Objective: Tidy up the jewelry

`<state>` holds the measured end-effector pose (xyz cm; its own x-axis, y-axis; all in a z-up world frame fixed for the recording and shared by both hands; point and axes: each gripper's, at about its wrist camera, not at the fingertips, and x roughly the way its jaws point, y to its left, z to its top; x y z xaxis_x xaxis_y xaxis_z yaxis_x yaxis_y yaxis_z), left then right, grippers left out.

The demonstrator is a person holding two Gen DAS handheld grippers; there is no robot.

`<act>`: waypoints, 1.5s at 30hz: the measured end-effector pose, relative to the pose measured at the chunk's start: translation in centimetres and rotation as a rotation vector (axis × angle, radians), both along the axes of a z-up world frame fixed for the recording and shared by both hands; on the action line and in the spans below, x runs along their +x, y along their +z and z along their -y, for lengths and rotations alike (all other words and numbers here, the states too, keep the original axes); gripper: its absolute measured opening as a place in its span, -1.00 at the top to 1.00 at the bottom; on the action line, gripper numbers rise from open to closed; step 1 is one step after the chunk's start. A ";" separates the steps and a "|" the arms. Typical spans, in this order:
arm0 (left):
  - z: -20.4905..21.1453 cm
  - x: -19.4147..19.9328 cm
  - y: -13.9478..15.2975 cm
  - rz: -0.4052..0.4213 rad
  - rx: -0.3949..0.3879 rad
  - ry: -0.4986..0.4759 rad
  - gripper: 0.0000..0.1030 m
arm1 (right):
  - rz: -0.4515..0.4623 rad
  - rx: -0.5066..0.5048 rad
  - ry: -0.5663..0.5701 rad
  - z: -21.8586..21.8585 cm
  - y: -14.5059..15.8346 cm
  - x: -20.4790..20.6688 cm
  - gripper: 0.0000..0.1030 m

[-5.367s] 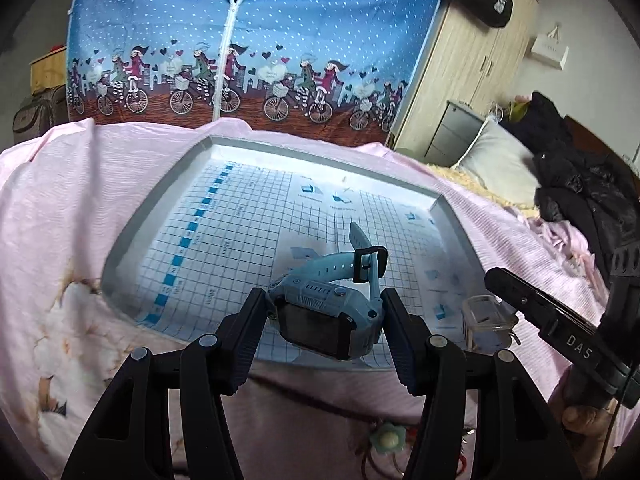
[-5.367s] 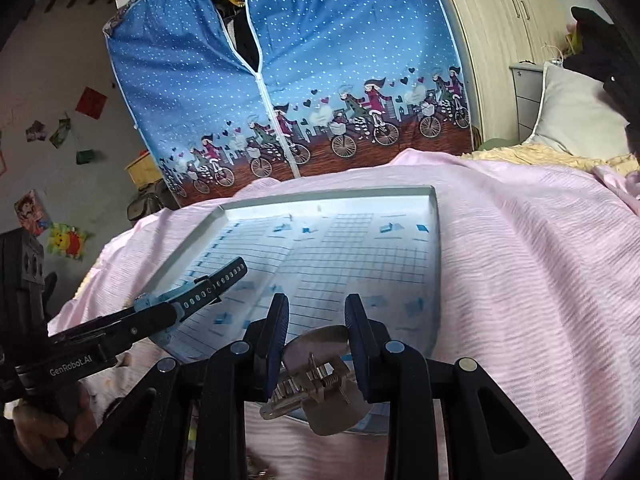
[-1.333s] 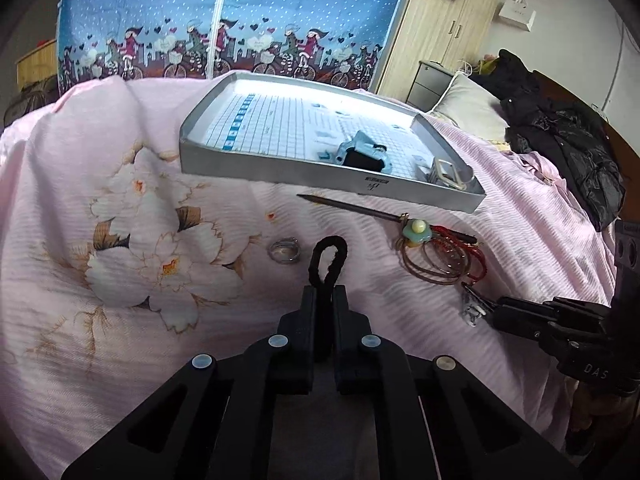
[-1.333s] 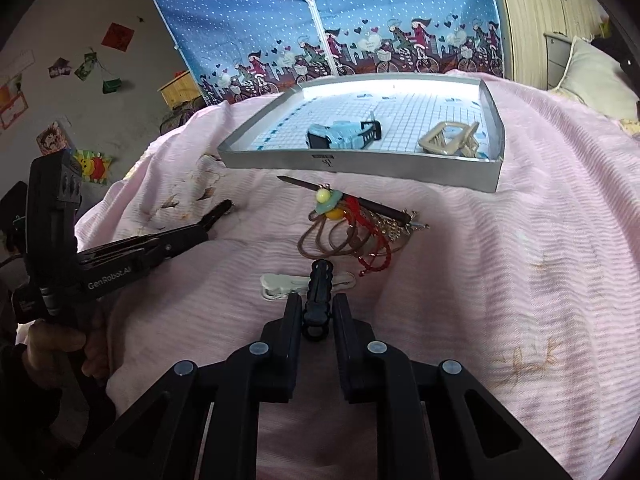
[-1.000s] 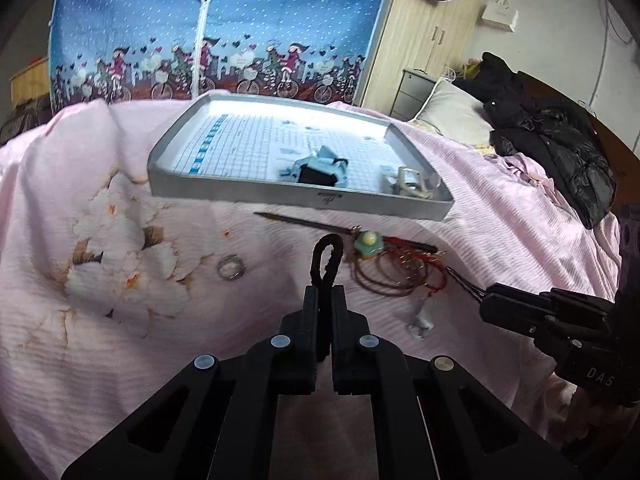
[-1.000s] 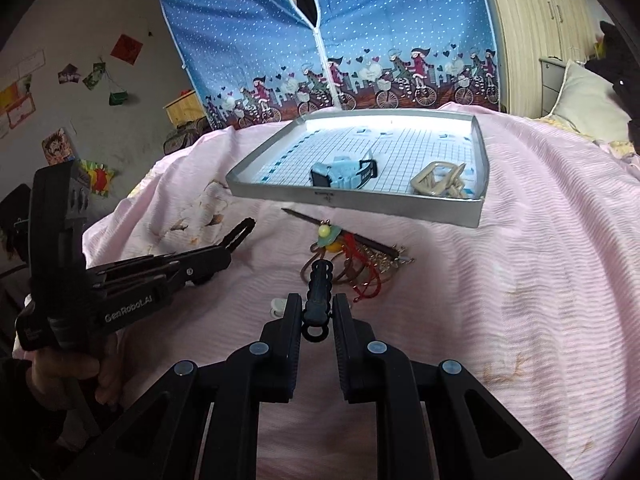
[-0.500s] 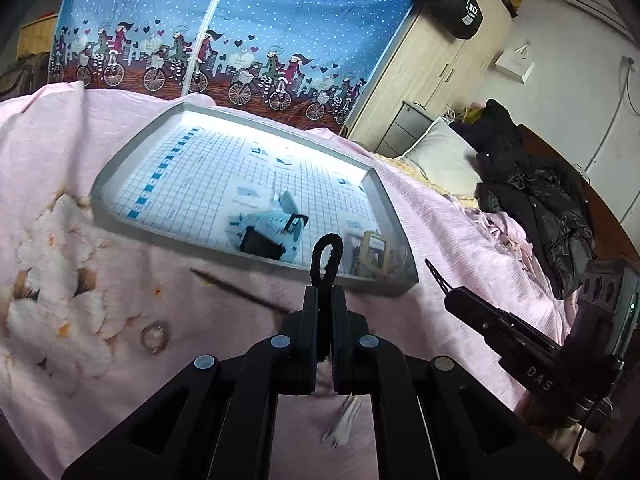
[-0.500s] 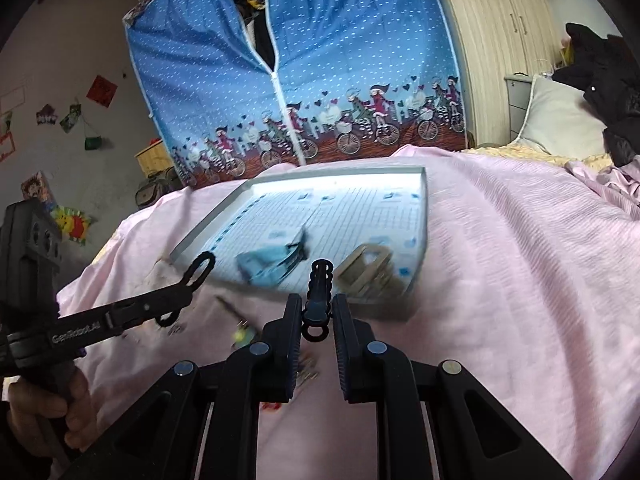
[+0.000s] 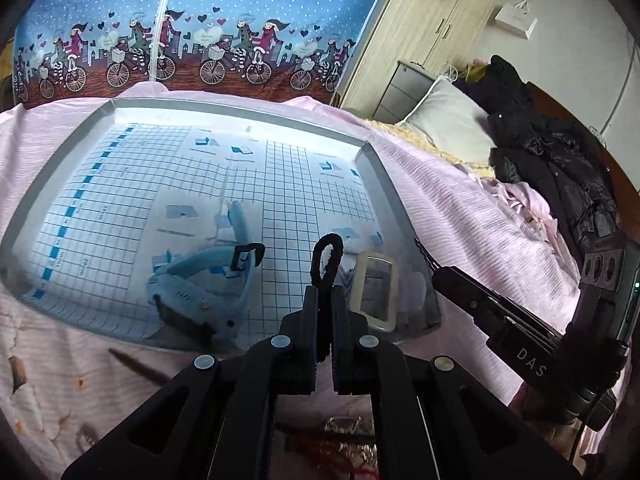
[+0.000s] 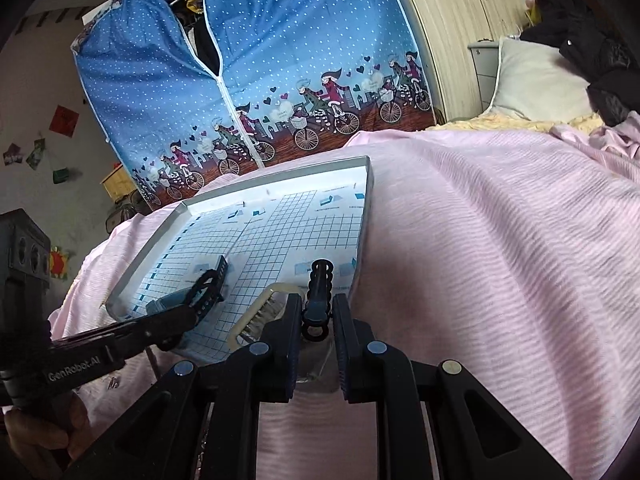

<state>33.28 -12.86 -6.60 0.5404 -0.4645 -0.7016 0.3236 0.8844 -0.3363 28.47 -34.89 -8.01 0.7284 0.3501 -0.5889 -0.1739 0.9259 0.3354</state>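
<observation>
While both of your grippers hang over the near edge of the tray (image 9: pixel 384 184), each one is pinching something. Your left gripper (image 9: pixel 325 300) is pressed together on a black hair tie (image 9: pixel 328 256); its loop stands upright above the fingertips, over the tray's near right part. Your right gripper (image 10: pixel 316 312) is clamped on a dark ribbed hair clip (image 10: pixel 319 284), which sticks up between the fingers; from the right wrist view it sits over the tray's near right corner. The tray is grey, lined with a blue grid sheet, and rests on a pink bedspread (image 10: pixel 500 260). Inside the tray: a light blue watch (image 9: pixel 200 284) lying near the front edge, left of centre, strap curled upward with a black buckle; and a cream rectangular clip (image 9: pixel 374 292) near the front right corner, just beside the hair tie's loop in the left view. On the bedspread, just in front of the tray, a dark thin stick (image 9: pixel 136 368) lies at an angle. Below the left gripper, red cord and something shiny show, too blurred to name. A silver ring (image 9: pixel 86 436) lies at the lower left on the floral print. Behind the bed: blue curtain (image 10: pixel 280 60) with bicycle figures, wooden wardrobe (image 9: pixel 424 28), pillow (image 10: pixel 536 80), black coat (image 9: pixel 552 152).
</observation>
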 end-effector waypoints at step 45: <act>-15.3 -23.2 8.9 0.450 0.121 0.465 -0.98 | 0.311 -0.165 0.006 -5.8 8.4 -20.2 -1.00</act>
<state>10.10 2.40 2.27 0.9185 -0.0442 -0.3930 -0.0153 0.9890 -0.1470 8.28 -29.13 0.40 0.8801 0.2737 -0.3880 -0.2500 0.9618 0.1114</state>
